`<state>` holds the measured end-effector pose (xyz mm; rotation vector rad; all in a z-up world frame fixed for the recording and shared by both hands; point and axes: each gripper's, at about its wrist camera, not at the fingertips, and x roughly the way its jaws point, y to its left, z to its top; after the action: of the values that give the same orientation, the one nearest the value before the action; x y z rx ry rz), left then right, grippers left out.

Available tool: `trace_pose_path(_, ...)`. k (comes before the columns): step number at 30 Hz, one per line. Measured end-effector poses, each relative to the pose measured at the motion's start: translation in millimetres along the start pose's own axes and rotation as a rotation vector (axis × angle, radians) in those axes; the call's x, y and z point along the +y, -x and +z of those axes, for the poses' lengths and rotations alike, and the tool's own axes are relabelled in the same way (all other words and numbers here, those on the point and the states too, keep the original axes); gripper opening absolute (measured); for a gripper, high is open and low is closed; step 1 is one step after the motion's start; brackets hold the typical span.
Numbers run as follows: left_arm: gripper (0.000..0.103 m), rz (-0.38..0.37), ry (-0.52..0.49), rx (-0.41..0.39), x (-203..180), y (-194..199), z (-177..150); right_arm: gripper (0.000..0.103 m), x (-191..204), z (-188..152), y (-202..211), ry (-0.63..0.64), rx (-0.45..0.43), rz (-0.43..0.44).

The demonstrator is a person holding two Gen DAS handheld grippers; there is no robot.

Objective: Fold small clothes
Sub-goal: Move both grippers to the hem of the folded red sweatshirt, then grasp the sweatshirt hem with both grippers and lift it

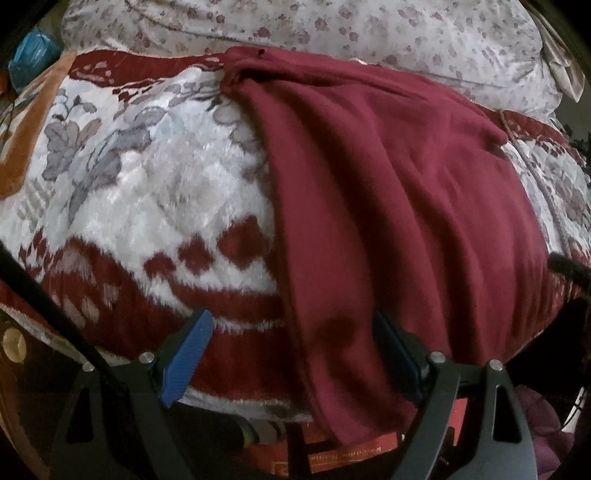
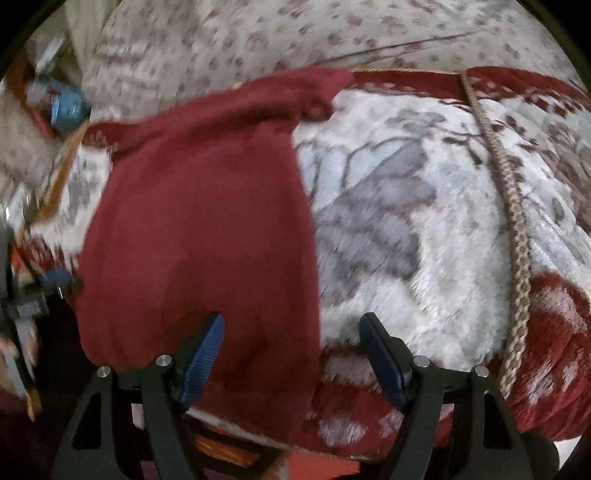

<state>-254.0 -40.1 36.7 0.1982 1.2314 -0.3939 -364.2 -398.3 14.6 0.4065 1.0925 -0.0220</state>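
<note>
I am looking down on a plush red-and-white floral blanket [image 1: 155, 206] covering a bed, a flowered pillow [image 1: 369, 33] lying behind it. One maroon garment [image 1: 399, 206] is lying across it, its near end hanging over the front edge. My left gripper [image 1: 291, 354] and right gripper [image 2: 291, 360] are both standing apart, each straddling a side edge of the garment.

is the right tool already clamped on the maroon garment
No, the right tool stands wide open, its blue pads apart over the near edge of the maroon garment without pinching it.
</note>
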Motion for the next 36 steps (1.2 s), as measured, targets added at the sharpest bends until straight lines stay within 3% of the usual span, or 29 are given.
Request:
trace_pose_path(6,0.087,-0.026,-0.032,0.010,-10.1,-4.8,-23.8,0.080,-2.0,-2.8,-6.7,0.016,0.025,-0.005)
trace_pose_path(7,0.087,-0.042,-0.036,0.014,-12.7,-7.1,-26.4,0.072,2.7,-4.9,-7.1,0.047,0.016,-0.021)
trace_pose_path(8,0.087,-0.049,-0.041,0.017,-14.3,-9.2,-27.7,0.044,7.0,-6.2,-7.9,0.078,0.011,-0.034)
trace_pose_path(9,0.087,-0.058,-0.046,0.019,-15.7,-11.1,-28.5,0.029,9.9,-7.7,-9.0,0.094,0.007,-0.021)
trace_pose_path(11,0.076,-0.086,-0.052,0.016,-18.1,-12.2,-29.7,0.018,8.1,-10.6,-10.9,0.068,-0.007,0.022)
trace_pose_path(13,0.038,-0.097,-0.057,0.012,-18.7,-9.0,-29.0,0.010,9.1,-12.8,-7.3,0.078,-0.021,0.032)
trace_pose_path(15,0.010,-0.168,-0.042,0.018,-12.4,2.0,-26.6,0.009,9.6,-15.9,0.6,0.071,-0.022,0.058)
trace_pose_path(17,0.009,-0.193,-0.039,-0.005,-7.2,20.8,-27.3,0.008,12.0,-21.4,13.0,0.089,-0.007,0.077)
trace_pose_path(21,0.009,-0.168,-0.078,-0.064,4.8,57.9,-32.1,0.007,19.4,-40.0,34.6,0.142,0.043,0.109)
trace_pose_path(26,0.007,-0.142,-0.038,-0.005,20.0,36.6,-33.6,0.007,16.5,-54.3,19.8,0.126,0.108,0.111)
trace_pose_path(36,0.007,-0.159,-0.046,-0.025,14.9,41.5,-26.0,0.008,15.0,-38.4,15.3,0.112,0.126,0.154)
